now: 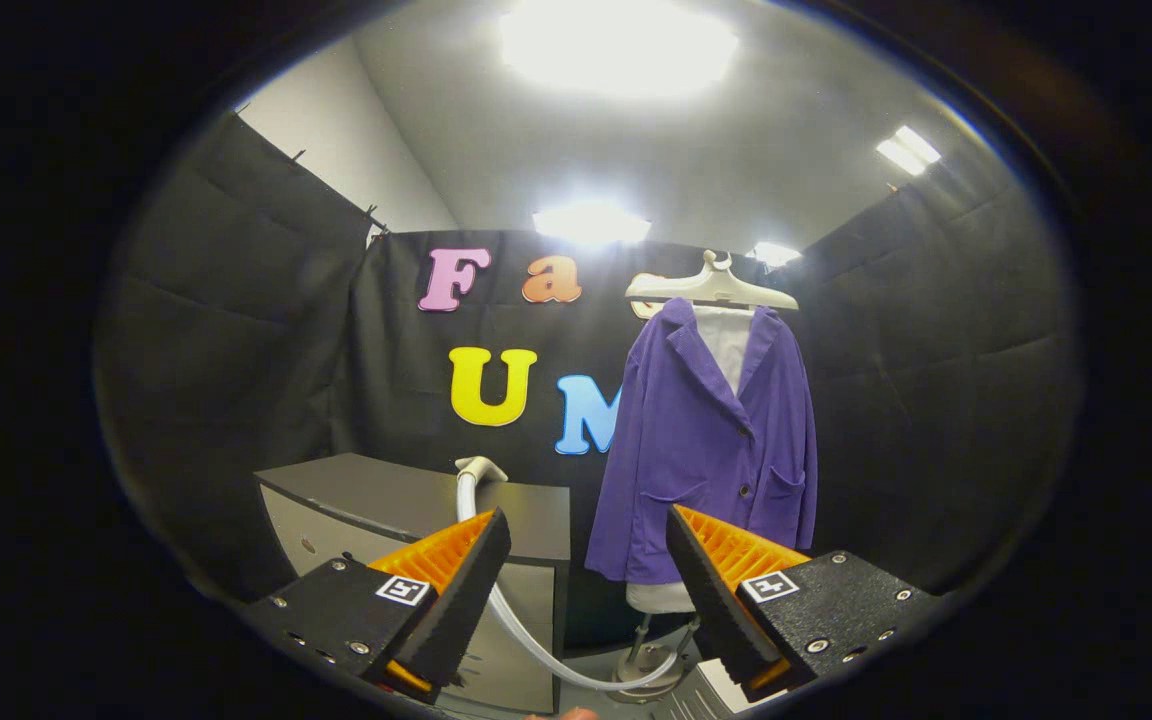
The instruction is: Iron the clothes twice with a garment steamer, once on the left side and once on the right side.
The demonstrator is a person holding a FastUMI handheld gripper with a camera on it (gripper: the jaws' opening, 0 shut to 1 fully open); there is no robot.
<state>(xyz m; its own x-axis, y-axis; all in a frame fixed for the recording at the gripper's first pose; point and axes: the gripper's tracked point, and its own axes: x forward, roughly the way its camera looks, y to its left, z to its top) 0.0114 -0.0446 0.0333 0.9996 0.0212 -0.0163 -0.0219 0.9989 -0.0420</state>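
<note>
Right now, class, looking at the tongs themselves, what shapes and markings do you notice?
The tongs have two wedge-shaped fingers with ribbed backs, tapering forward. Each is mounted on a black block fastened with small screws, and each block carries a square black-and-white tag.

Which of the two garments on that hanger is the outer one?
The purple jacket, beyond the open gripper, covers the white shirt, which peeks out between its lapels.

I see a purple jacket (711,450) hanging upright on a pale hanger (712,289); the steamer's white nozzle (479,468) rests on the grey cabinet (406,500), hose (526,630) drooping.
</note>
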